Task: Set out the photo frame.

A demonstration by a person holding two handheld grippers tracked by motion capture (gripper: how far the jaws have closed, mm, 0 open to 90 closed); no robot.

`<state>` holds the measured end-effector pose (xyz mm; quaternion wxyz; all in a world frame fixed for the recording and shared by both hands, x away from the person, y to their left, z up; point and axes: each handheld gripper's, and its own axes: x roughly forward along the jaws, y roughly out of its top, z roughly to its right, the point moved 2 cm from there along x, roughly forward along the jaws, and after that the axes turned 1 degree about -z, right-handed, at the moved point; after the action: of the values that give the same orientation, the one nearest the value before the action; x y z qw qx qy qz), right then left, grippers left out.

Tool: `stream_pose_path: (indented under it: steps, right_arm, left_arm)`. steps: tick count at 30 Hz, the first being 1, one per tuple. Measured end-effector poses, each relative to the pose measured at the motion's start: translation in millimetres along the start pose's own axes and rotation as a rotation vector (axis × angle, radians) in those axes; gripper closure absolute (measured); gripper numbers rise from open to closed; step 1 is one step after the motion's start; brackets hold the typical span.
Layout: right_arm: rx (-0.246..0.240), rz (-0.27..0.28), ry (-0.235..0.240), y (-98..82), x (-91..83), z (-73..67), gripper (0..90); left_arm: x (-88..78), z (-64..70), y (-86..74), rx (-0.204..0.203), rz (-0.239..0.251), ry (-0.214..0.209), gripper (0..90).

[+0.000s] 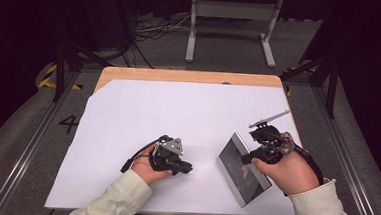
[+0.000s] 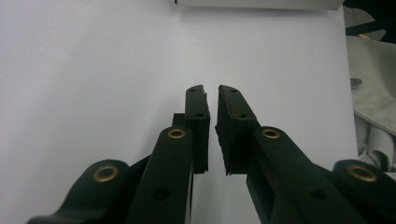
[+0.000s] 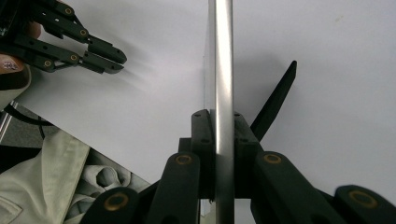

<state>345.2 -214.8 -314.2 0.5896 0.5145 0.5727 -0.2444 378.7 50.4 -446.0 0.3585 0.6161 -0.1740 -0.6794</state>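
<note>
The right gripper [image 3: 224, 140] had its two black jaws clamped on the thin silver edge of a flat, rectangular, silver-rimmed tablet with a dark glossy screen [image 1: 240, 168], the pads pressing on either face of the metal rim. In the right gripper view the rim ran as a straight bright bar up from between the jaws, so the tablet stood on edge there, tipped up off the surface rather than lying flat. In the high view the tablet sat at the right of the white paper sheet [image 1: 142, 119] that covered the wooden table [image 1: 130, 74], its screen turned toward the left, its long axis running on a diagonal from the far left corner to the near right corner close to the person's right hand [image 1: 285, 168]. Well apart from it, nearer the middle of the sheet, the left gripper [image 2: 211, 100] rested low over bare paper, its jaws drawn almost together with a narrow slit between the pads and nothing held in them. A slim dark stylus-like strip [image 3: 275, 100] lay on the paper just beyond the right gripper's jaws, slanting away from the rim.
</note>
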Motion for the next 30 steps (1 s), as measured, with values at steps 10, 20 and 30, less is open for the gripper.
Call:
stream_pose_path:
  steps: [10,20,30]
  right_arm:
    - [-0.097,0.008,-0.01,19.5,-10.2,8.4,83.7]
    - [-0.221,0.01,0.001,36.5,-13.1,6.9,83.8]
    - [-0.386,-0.009,0.01,53.1,-9.7,-0.5,83.8]
  left_arm:
    - [-15.6,-0.5,-12.2,-0.043,0.017,0.034,82.7]
    - [-27.2,-3.4,-25.0,-0.079,0.032,0.072,82.5]
    - [-36.6,-3.6,-33.4,-0.108,0.047,0.094,82.1]
